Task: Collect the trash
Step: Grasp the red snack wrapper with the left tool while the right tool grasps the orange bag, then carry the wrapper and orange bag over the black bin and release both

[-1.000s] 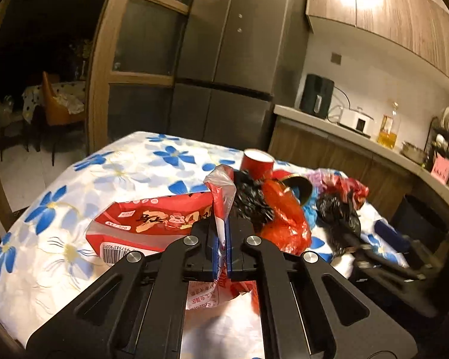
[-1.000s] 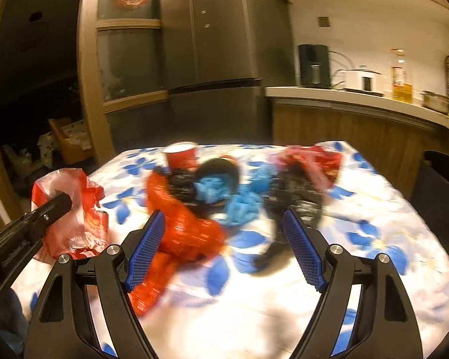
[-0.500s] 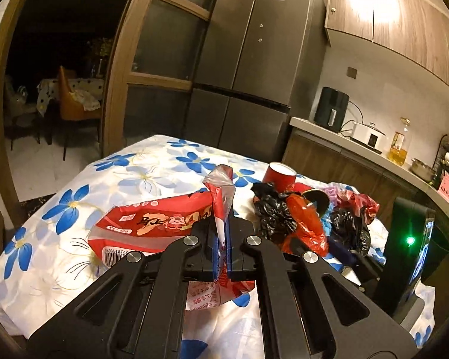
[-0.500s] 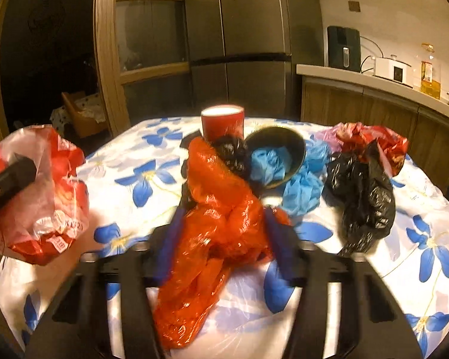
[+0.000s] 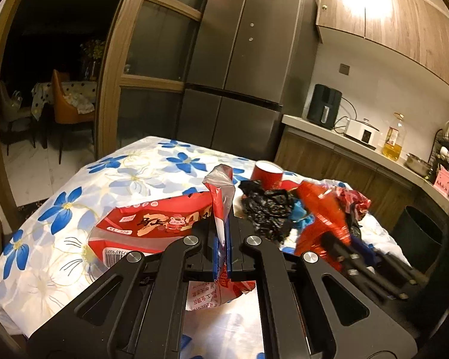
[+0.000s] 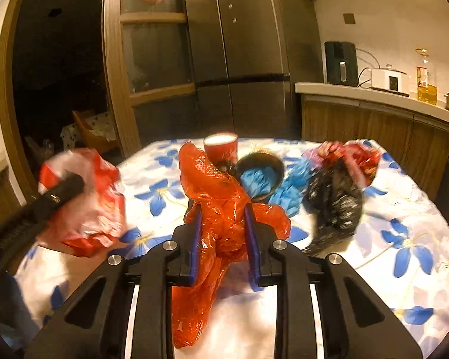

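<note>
Left gripper (image 5: 221,251) is clamped tight on the edge of a red snack bag (image 5: 152,224), fingers pressed together with the foil sticking up between them, the bag hanging just above the floral cloth (image 5: 74,206). Right gripper (image 6: 224,236) is closed most of the way around one red plastic bag (image 6: 221,206), blue pads squeezing it from both sides, its tail trailing down toward the camera. Just beyond on the table: one dark bowl (image 6: 260,173) with blue wrap inside, more blue wrap (image 6: 290,191) beside it, and one black bag (image 6: 335,200) to the right. In the left view a second black bag (image 5: 266,206) lies by the snack bag. Further back, one red cup (image 6: 221,149) stands upright, and one crumpled red wrapper (image 6: 356,155) sits behind the black bag. Far right, one dark bin (image 5: 416,233) stands off the table.
</note>
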The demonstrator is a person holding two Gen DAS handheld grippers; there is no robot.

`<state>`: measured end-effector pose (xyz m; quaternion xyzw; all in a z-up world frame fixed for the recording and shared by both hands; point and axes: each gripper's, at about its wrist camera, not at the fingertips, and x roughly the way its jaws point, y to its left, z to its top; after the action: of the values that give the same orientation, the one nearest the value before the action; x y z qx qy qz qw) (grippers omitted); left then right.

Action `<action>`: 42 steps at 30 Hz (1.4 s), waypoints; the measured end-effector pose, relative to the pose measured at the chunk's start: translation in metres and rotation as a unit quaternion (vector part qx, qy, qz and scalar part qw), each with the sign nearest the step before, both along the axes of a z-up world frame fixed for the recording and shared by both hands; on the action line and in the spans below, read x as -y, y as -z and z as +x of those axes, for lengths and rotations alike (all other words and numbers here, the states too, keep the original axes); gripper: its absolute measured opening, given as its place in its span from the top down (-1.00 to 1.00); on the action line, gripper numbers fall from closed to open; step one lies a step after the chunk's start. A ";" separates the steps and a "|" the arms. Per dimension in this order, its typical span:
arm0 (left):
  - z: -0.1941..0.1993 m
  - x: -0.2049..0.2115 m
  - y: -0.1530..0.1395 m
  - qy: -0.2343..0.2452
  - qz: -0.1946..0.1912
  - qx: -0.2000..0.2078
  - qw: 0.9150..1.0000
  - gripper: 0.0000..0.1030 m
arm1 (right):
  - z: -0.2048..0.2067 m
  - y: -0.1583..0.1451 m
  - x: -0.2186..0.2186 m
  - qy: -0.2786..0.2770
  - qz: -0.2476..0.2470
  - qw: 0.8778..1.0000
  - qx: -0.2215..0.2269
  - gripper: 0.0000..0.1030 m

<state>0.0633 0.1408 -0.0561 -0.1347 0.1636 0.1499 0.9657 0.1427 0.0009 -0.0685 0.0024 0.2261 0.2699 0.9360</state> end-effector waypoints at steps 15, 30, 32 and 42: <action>0.023 0.075 -0.016 0.081 0.023 0.004 0.996 0.95 | -0.016 -0.031 0.097 0.084 0.006 0.996 0.033 0.49; 0.071 0.177 -0.031 0.192 0.047 0.007 0.980 0.95 | 0.002 -0.043 0.193 0.203 0.006 0.978 0.038 0.48; 0.079 0.192 -0.032 0.207 0.055 0.009 0.977 0.95 | 0.005 -0.045 0.204 0.216 0.006 0.976 0.038 0.48; 0.115 0.261 -0.038 0.274 0.070 0.015 0.959 0.95 | 0.020 -0.052 0.260 0.285 -0.002 0.957 0.051 0.48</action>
<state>0.1779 -0.1203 -0.0184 -0.0185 0.1683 -0.1117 0.9792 0.1629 -0.2594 -0.0168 0.0513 0.1685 -0.0089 0.9843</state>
